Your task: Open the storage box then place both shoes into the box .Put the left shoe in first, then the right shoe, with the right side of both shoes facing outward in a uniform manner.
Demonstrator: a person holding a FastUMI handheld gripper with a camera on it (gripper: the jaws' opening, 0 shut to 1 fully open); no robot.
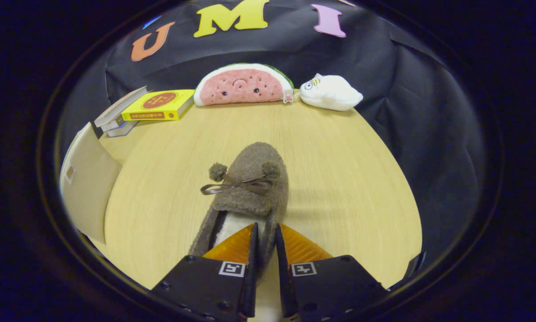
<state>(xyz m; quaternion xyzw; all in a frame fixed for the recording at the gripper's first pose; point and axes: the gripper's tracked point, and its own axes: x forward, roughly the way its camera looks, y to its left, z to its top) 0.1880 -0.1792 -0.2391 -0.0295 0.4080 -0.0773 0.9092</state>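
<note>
Box (pixel 89 183): a pale panel, seemingly the storage box's lid or wall, stands at the table's left edge, well to the left of the slipper; its inside cannot be seen.
Books (pixel 136 112): a small stack lies on the far left of the table, beyond the box; the top one is yellow with a round red mark, and paler ones lie beneath and beside it.
Table (pixel 339 179): light wood grain, with black cloth behind it.
Slipper (pixel 250 188): a fuzzy brown shoe with a pale lining lies near the middle of the table, its toe pointing away from the gripper and its heel toward it. A thin ribbon bow with two pompoms sits across the top. Whether it is the left or right shoe cannot be told.
Gripper (pixel 266 229): the two fingers are drawn close together, pinching the right side of the slipper's collar near the heel; one finger sits inside the opening against the pale lining, the other on the outer wall.
Watermelon toy (pixel 243 85): a plush half-slice with a small face rests at the far edge of the table, beyond the slipper.
White toy (pixel 330 91): a soft white plush lies just beside the watermelon toy, to its right, against the cloth.
</note>
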